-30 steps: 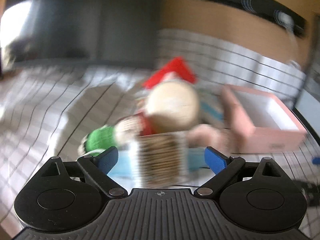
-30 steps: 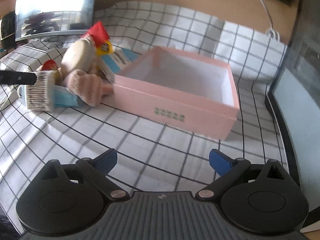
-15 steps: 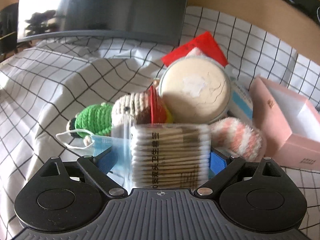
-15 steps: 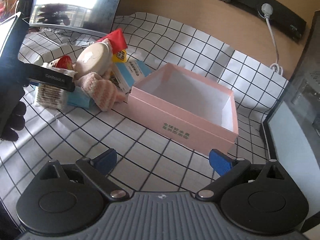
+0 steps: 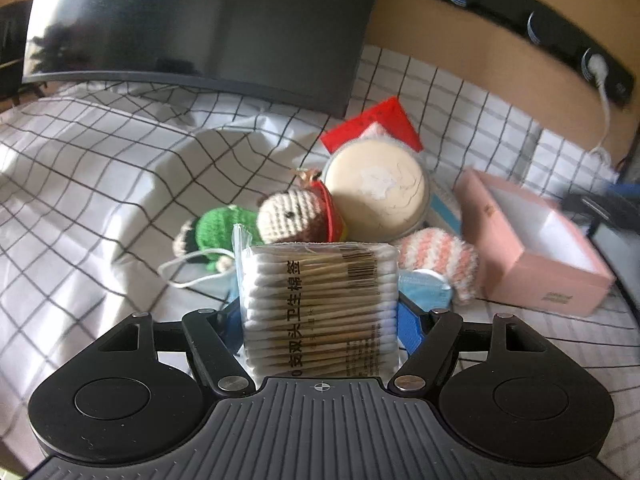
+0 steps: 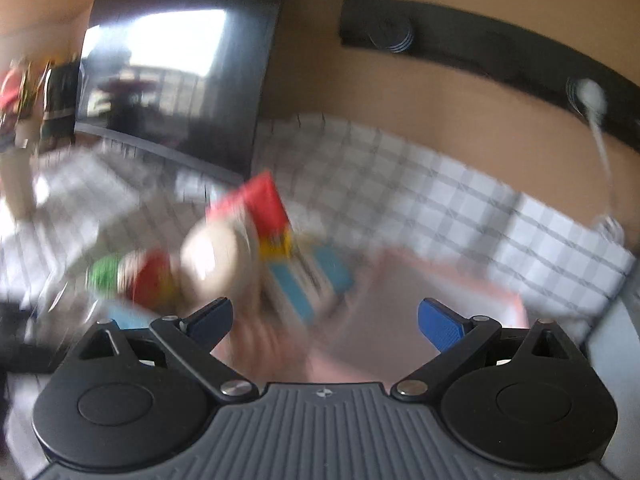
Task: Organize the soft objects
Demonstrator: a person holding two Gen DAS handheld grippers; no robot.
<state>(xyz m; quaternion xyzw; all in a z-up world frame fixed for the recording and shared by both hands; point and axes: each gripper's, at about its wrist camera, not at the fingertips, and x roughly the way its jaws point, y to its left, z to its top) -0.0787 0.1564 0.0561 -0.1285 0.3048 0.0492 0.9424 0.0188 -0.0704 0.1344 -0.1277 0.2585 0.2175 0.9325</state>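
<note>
Left gripper (image 5: 320,316) fingers clamped on the cotton-swab pack (image 5: 320,304) between them; right gripper (image 6: 325,316) fingers spread, empty.

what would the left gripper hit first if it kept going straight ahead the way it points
The left gripper is shut on the cotton swab pack; straight ahead, that pack would likely meet the crocheted doll first, though depth is unclear.
</note>
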